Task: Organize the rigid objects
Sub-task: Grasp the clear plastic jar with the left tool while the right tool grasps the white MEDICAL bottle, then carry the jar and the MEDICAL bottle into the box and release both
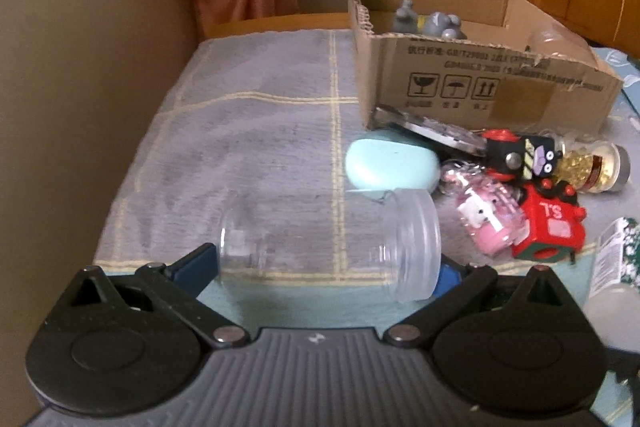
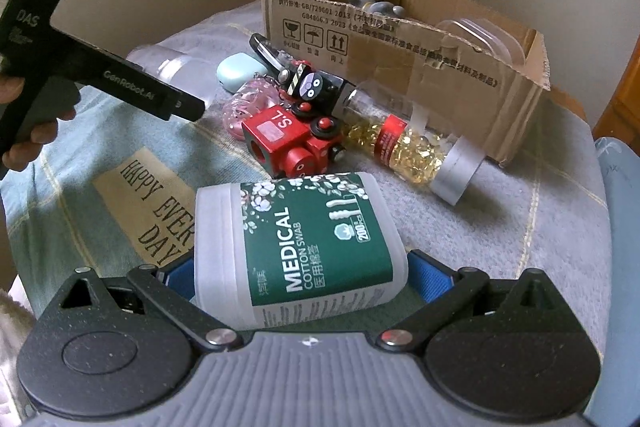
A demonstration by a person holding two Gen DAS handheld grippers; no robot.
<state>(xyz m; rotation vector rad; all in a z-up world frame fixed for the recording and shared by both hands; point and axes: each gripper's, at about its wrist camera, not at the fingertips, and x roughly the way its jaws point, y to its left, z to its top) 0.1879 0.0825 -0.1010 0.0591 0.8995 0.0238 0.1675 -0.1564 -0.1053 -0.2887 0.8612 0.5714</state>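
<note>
Grey checked cloth covers the tabletop [image 1: 256, 147]. One clear jar [image 1: 328, 243] lies sideways between the left gripper [image 1: 326, 267] fingers, gripped end to end — slick plastic, so it could squirt out. One cotton swab box [image 2: 298, 247] sits between the right gripper [image 2: 300, 279] fingers; whether they pinch it I cannot tell. Beyond lie one pill bottle [image 2: 404, 147], one red toy train [image 2: 292, 143] and one cardboard box [image 2: 400, 67] — a dropped jar could roll into that clutter.
</note>
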